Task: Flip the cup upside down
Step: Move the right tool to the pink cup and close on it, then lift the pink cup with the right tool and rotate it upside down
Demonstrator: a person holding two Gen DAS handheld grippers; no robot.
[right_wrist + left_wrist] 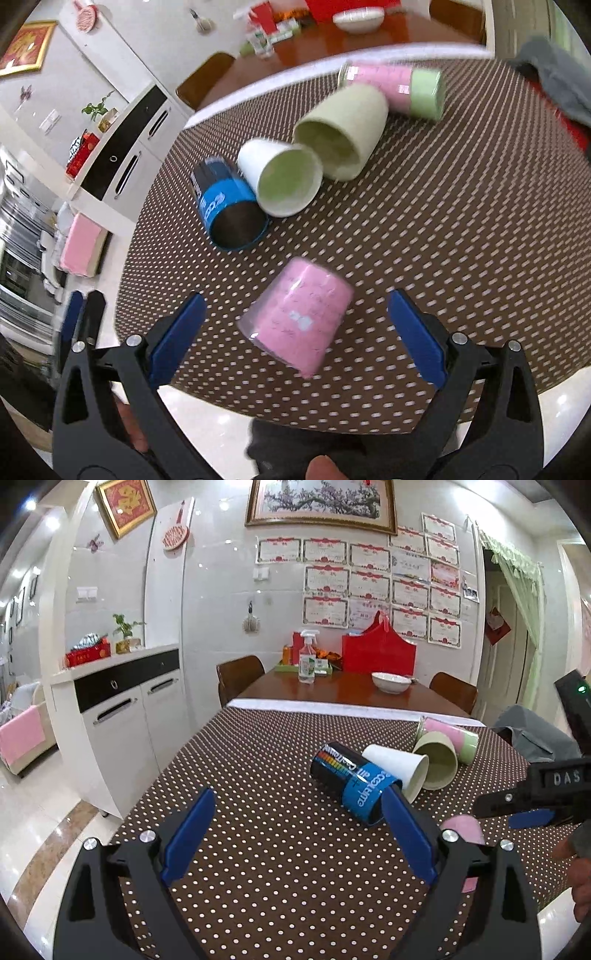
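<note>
The pink cup (299, 319) stands mouth-down on the dotted brown cloth (443, 240) near the front edge of the tabletop, its narrow base uppermost and a small white bow printed on its side. It sits between the blue fingers of the right tool (297, 332), which are spread wide on either side and touch nothing. Beyond it, four more cups lie on their sides in a loose row: a black-and-blue cup (229, 206) with its dark mouth facing the camera, a white cup (282, 177) with a pale green inside just beside it, a pale green cup (343, 133) touching the white one, and a pink-and-green cup (399, 88) farthest back. From the left wrist view, the left tool (301, 825) hovers over the cloth with its fingers also spread apart and empty; its right finger overlaps the rim end of the black-and-blue cup (351, 779) in this view, though contact cannot be judged. The right tool shows at the right edge there, with a bit of the pink cup (463, 829) below it. Farther back on the bare wood sit a white bowl (390, 681) and a spray bottle (306, 657).
</note>
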